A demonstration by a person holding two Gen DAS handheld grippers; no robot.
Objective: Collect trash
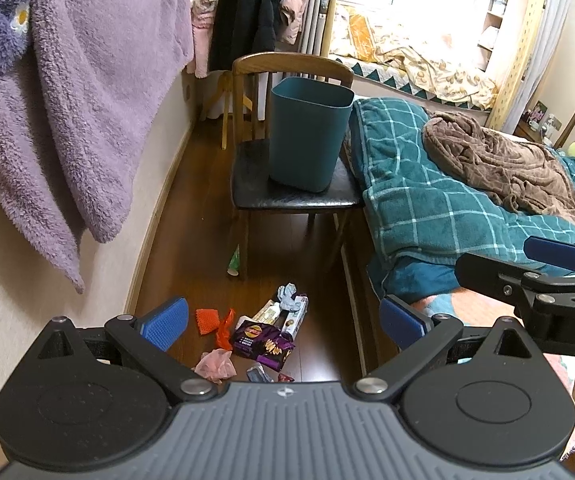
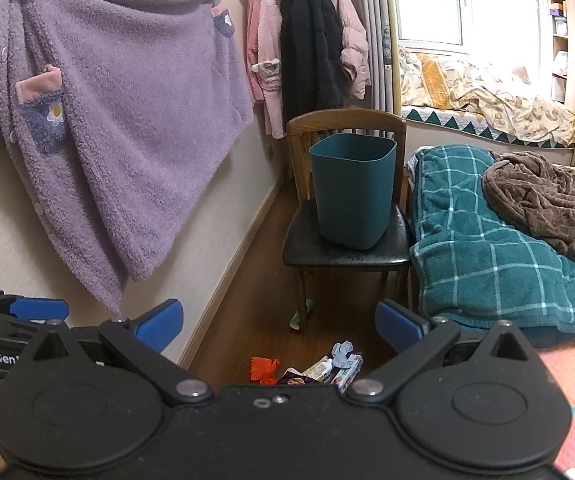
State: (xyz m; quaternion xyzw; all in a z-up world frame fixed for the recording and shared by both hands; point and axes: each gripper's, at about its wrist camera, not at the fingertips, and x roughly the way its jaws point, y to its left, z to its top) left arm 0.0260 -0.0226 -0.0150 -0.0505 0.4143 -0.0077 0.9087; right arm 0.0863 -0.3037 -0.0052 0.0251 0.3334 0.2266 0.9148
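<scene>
Purple snack bag (image 1: 262, 342) on floor, between spread left tool (image 1: 283, 322) fingers

A teal bin (image 1: 307, 134) is standing upright and open-topped on the chair (image 1: 287, 196). In front of the chair, litter is lying on the floor: a purple snack bag (image 1: 263, 342) lying flat, orange scraps (image 1: 211, 322) to its left, a pink wad (image 1: 215, 365) nearer, and a green-and-white wrapper (image 1: 234, 261) leaning beside the chair leg
</scene>
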